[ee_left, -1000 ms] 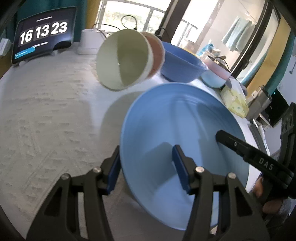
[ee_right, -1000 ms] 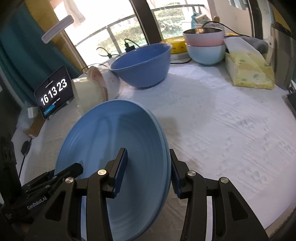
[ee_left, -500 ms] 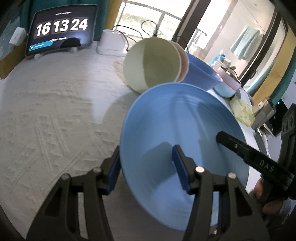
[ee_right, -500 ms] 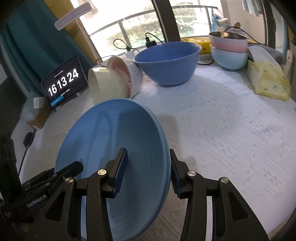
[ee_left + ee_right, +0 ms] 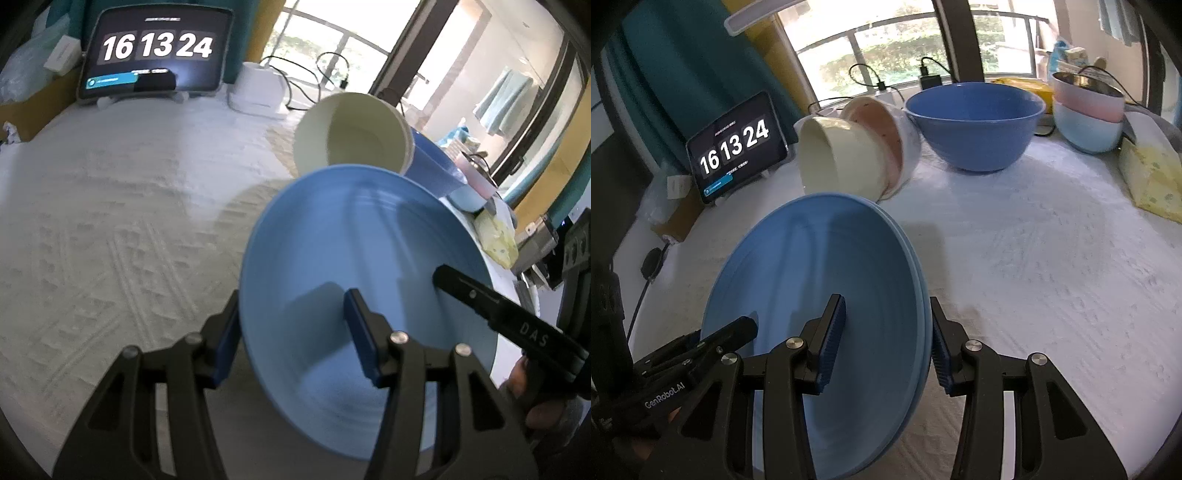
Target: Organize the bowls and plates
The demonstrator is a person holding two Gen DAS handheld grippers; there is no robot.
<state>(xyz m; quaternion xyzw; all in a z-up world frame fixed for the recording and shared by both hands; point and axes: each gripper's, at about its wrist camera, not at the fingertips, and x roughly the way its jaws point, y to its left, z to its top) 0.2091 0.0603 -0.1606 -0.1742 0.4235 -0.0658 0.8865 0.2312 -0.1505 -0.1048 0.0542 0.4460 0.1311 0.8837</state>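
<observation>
Both grippers hold a stack of light blue plates (image 5: pixel 369 258), also in the right wrist view (image 5: pixel 820 295), lifted and tilted above the table. My left gripper (image 5: pixel 291 332) is shut on the stack's left rim, one finger inside, one outside. My right gripper (image 5: pixel 886 339) is shut on the opposite rim, where two plate edges show. Behind lie nested cream (image 5: pixel 834 158) and pink (image 5: pixel 879 136) bowls on their sides, a big dark blue bowl (image 5: pixel 975 122), and stacked pink and pale blue bowls (image 5: pixel 1089 114).
The table has a white textured cloth (image 5: pixel 1052 258). A tablet clock (image 5: pixel 735 147) stands at the back left, with a white box (image 5: pixel 258 92) and cables beside it. A yellow tissue pack (image 5: pixel 1152 177) lies at the right edge.
Both grippers carried the plate stack to the left and toward the tablet; the tipped cream bowl now sits just behind the stack's far rim. The grips are unchanged.
</observation>
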